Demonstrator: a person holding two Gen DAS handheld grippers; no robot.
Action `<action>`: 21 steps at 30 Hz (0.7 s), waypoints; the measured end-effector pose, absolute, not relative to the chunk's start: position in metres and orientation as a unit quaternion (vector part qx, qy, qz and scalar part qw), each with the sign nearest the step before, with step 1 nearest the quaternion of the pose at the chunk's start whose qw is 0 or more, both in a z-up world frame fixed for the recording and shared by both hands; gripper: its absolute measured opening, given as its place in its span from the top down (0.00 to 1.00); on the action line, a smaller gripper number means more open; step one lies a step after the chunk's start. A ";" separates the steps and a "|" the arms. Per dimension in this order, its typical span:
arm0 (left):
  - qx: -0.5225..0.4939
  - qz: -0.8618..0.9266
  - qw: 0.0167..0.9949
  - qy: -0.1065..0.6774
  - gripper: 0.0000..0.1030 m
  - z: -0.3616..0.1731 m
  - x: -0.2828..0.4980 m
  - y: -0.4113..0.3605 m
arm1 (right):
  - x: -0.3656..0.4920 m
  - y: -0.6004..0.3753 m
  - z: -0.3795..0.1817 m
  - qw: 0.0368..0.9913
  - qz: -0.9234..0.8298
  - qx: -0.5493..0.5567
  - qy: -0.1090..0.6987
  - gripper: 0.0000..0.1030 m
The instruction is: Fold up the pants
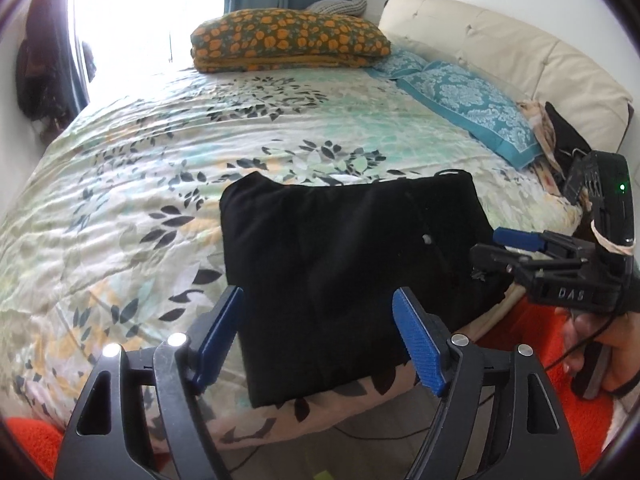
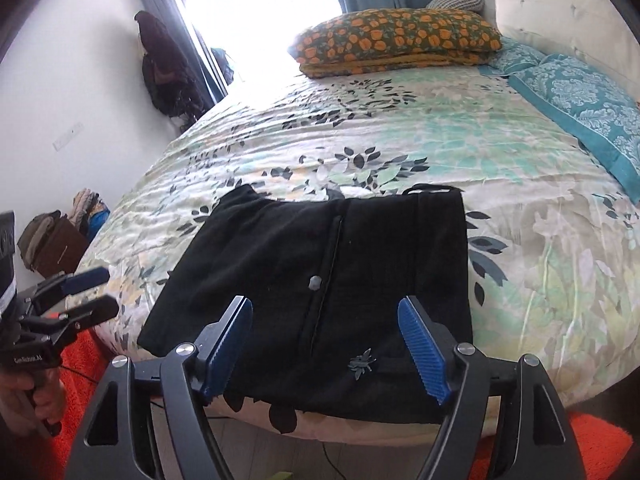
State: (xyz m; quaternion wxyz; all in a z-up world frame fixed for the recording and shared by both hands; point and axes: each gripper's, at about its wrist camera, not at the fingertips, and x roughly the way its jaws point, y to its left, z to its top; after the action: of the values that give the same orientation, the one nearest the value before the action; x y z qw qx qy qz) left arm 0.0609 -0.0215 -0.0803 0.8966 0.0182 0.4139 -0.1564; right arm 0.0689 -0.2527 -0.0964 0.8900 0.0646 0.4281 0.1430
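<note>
The black pants [image 1: 344,276] are seen lying folded into a compact, roughly square bundle on the floral bedspread [image 1: 168,152], close to the near edge of the bed. In the right wrist view the same bundle [image 2: 320,280] is shown flat, with a seam running down its middle and a small grey button [image 2: 315,281] beside that seam. A small leafy motif [image 2: 362,366] is visible on the fabric near the closer edge.

The left gripper [image 1: 320,340] is held above the near edge of the bundle, its 2 blue-padded fingers spread wide with nothing between them. The right gripper [image 2: 326,350] is likewise held wide apart over the near edge, and nothing is gripped. Whether either set of pads touches the cloth cannot be told.

In the left wrist view the right gripper [image 1: 496,244] is seen from the side at the right of the bundle, with its fingers parted. In the right wrist view the left gripper [image 2: 100,292] is seen at the left, beside the bed edge, also parted.

An orange-flowered folded quilt [image 1: 288,40] is placed at the far side of the bed, and 2 teal patterned pillows [image 1: 464,100] are laid against the cream headboard [image 1: 520,44]. An orange rug [image 2: 560,444] is visible on the floor beneath the grippers.
</note>
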 end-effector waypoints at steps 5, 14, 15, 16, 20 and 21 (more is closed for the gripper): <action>0.066 -0.150 0.879 0.448 0.24 -0.128 0.080 -0.058 | 0.073 -0.252 -0.121 0.874 0.132 0.055 0.464 0.27; 0.095 -0.148 0.862 0.476 0.17 -0.166 0.084 -0.062 | 0.075 -0.248 -0.149 0.860 0.144 0.021 0.489 0.17; 0.095 -0.150 0.860 0.478 0.17 -0.166 0.085 -0.062 | 0.075 -0.247 -0.149 0.860 0.147 0.017 0.489 0.16; 0.093 -0.152 0.860 0.478 0.17 -0.165 0.085 -0.060 | 0.075 -0.246 -0.149 0.860 0.148 0.015 0.488 0.15; 0.054 -0.128 0.868 0.477 0.17 -0.143 0.076 -0.046 | 0.070 -0.265 -0.120 0.885 0.153 0.059 0.436 0.18; 0.037 -0.132 0.875 0.464 0.17 -0.133 0.072 -0.042 | 0.065 -0.277 -0.106 0.904 0.132 0.069 0.401 0.17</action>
State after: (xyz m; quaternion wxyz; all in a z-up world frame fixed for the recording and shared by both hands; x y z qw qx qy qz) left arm 0.0718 -0.0424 -0.1328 0.8753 0.0372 0.4637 -0.1323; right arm 0.0653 -0.2769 -0.1061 0.9039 0.0692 0.4009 0.1320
